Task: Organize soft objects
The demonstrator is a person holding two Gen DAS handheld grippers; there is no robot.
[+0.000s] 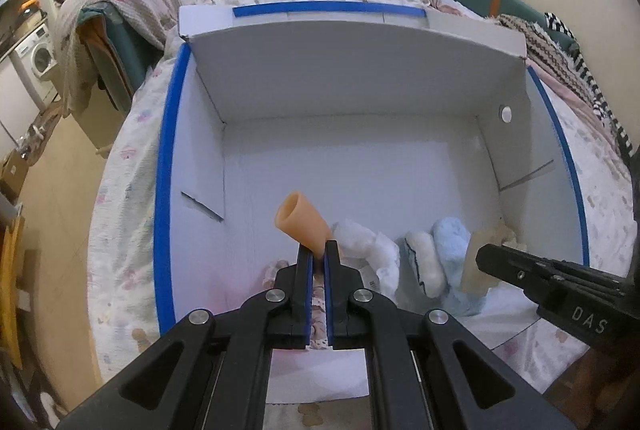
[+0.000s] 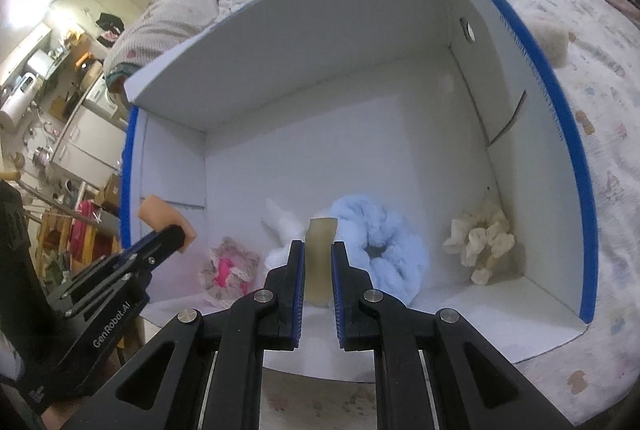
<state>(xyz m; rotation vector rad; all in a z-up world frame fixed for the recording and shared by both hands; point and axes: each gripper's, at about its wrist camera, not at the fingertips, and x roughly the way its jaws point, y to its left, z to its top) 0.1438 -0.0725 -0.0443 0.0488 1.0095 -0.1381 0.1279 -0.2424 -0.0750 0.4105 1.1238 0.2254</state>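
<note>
On the bed, the left gripper [image 1: 319,250] pinches an orange tube [image 1: 298,220] and the right gripper [image 2: 317,250] a yellowish, perhaps rubbery piece [image 2: 320,254]; lower both into the white box [image 1: 360,169] before letting go.

"DAS" was read in pale letters on the black body of the right gripper [image 1: 486,258]; "GenRobot.AI" was printed along the black arm of the left gripper [image 2: 176,234]; no other text was legible
</note>
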